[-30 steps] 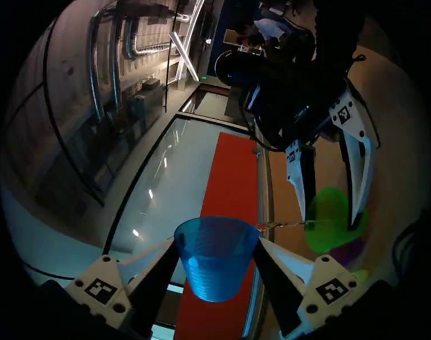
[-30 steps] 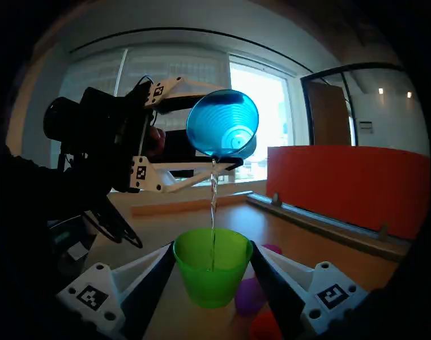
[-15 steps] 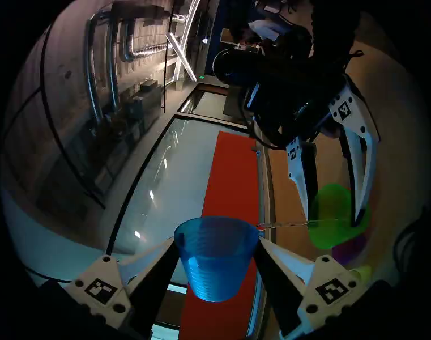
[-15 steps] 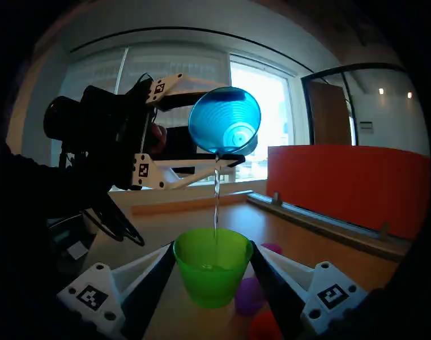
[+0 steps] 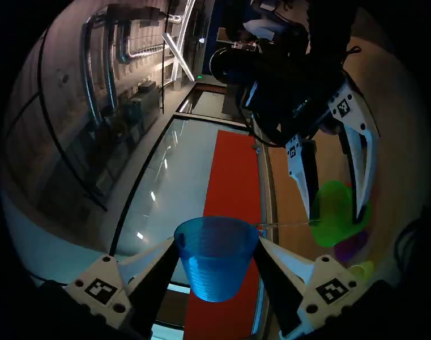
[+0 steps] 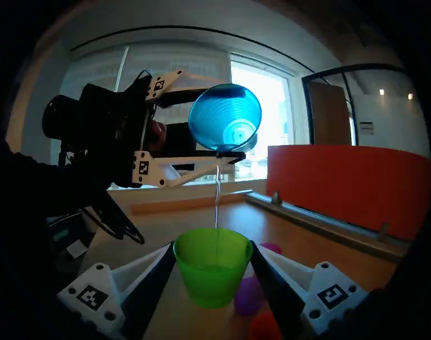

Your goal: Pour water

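My left gripper [image 5: 215, 255] is shut on a blue plastic cup [image 5: 216, 258], tipped on its side. In the right gripper view the same blue cup [image 6: 225, 117] hangs above, its mouth facing the camera, and a thin stream of water [image 6: 217, 195] falls from its rim. My right gripper [image 6: 212, 272] is shut on a green cup [image 6: 212, 272] held upright below, with water in its bottom. The left gripper view shows the green cup [image 5: 335, 213] farther off between the right gripper's white fingers [image 5: 302, 181].
A wooden table [image 6: 306, 243] runs under the cups. A purple cup [image 6: 248, 294] and a red one [image 6: 265, 327] lie just behind the green cup. An orange partition [image 6: 351, 181] stands at the right. A window [image 6: 257, 113] is bright behind.
The blue cup has tipped a little further and risen slightly. The stream has thinned. The water level in the green cup has risen.
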Tool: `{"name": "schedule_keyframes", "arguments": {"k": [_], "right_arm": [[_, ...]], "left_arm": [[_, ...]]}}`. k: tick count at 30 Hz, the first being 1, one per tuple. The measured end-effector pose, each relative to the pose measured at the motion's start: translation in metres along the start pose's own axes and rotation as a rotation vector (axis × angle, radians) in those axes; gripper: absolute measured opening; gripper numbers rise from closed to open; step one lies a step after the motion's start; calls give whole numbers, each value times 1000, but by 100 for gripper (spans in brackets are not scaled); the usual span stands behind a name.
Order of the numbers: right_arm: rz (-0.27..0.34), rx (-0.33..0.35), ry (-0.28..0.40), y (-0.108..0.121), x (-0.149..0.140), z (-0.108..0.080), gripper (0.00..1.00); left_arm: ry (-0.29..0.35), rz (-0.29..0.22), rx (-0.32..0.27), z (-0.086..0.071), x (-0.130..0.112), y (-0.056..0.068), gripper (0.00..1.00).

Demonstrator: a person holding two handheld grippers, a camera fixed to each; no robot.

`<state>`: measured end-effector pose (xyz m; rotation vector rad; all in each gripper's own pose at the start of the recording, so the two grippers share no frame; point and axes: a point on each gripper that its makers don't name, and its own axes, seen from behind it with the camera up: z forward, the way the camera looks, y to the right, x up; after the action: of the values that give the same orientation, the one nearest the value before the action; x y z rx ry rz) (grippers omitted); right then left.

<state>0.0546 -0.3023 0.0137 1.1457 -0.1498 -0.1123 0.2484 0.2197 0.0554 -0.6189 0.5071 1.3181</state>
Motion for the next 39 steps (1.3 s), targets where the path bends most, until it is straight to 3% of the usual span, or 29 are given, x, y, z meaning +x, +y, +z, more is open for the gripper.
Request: {"name": "schedule_keyframes", "arguments": {"k": [15, 39], "right_arm": [[3, -2, 7, 1, 0, 1, 93], [6, -11, 22, 4, 2, 0, 93]], "left_arm": [[0, 24, 1, 2, 0, 4, 85], [-2, 89, 6, 1, 4, -2, 85]]}}
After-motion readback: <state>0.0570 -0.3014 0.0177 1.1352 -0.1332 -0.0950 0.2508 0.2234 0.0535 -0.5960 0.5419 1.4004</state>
